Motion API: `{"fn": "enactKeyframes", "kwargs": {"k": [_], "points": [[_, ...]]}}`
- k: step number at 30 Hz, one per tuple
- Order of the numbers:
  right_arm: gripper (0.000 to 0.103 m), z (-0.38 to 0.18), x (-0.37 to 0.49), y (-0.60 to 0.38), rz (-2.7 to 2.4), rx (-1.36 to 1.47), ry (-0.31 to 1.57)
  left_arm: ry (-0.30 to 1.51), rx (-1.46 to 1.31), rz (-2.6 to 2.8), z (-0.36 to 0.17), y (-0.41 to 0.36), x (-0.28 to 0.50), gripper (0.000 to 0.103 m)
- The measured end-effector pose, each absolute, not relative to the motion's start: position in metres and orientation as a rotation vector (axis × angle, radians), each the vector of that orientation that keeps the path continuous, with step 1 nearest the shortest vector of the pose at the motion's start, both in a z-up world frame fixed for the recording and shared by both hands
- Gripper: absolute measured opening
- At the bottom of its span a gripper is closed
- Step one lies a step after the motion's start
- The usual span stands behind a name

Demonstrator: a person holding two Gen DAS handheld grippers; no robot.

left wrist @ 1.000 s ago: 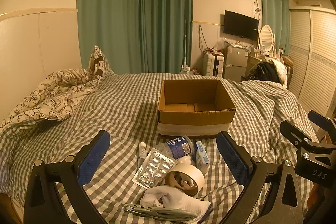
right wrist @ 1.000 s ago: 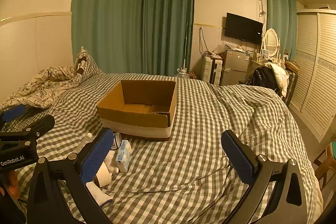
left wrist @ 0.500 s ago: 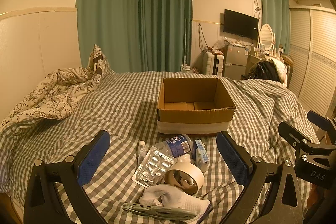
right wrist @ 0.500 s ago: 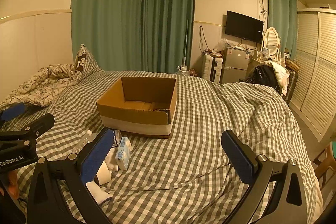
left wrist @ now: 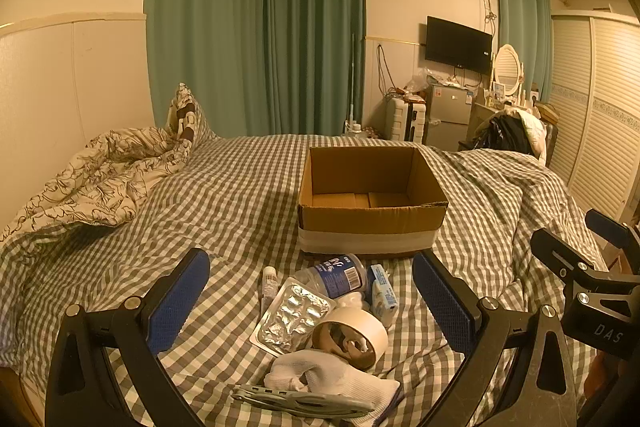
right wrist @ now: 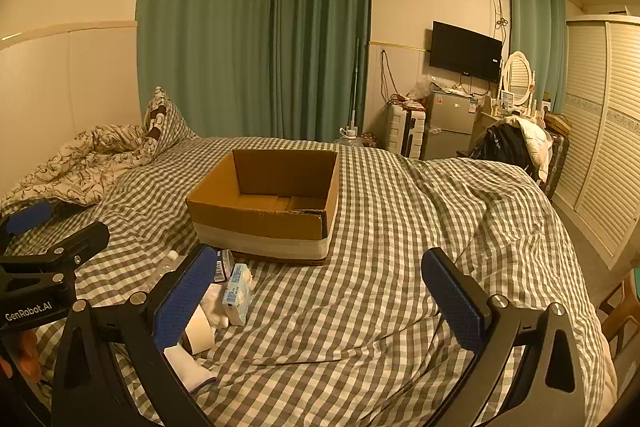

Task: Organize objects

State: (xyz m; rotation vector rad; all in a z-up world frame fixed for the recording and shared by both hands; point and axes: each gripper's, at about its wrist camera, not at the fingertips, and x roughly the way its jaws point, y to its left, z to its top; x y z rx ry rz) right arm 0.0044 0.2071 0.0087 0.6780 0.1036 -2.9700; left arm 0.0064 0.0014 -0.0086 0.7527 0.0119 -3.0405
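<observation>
An open, empty cardboard box (left wrist: 370,203) stands on the checked bed; it also shows in the right wrist view (right wrist: 268,205). In front of it lies a pile: a plastic bottle (left wrist: 338,275), a pill blister pack (left wrist: 292,315), a tape roll (left wrist: 350,337), a small blue-white carton (left wrist: 382,295), a thin tube (left wrist: 269,281), a white glove (left wrist: 332,381) and a flat grey tool (left wrist: 304,401). My left gripper (left wrist: 310,301) is open, hovering over the pile. My right gripper (right wrist: 318,301) is open and empty over bare bedding, with the carton (right wrist: 237,293) by its left finger.
A crumpled floral duvet (left wrist: 96,179) and a pillow (left wrist: 184,115) lie at the bed's left. Green curtains, a fridge (left wrist: 446,117), a TV and a wardrobe (left wrist: 600,131) stand beyond the bed. The right gripper's body (left wrist: 588,283) shows at the right edge.
Both views have shifted slightly; the box and pile look a little lower in the frame. No object has moved and both grippers stay open.
</observation>
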Motion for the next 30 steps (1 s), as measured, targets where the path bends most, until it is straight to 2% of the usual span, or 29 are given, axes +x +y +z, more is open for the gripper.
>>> {"fn": "enactKeyframes", "kwargs": {"k": [30], "points": [[0.103, 0.019, 0.011, 0.205, -2.959, 0.646, 0.120, -0.010, 0.781, -3.039, -0.001, 0.003, 0.005, 0.103]]}}
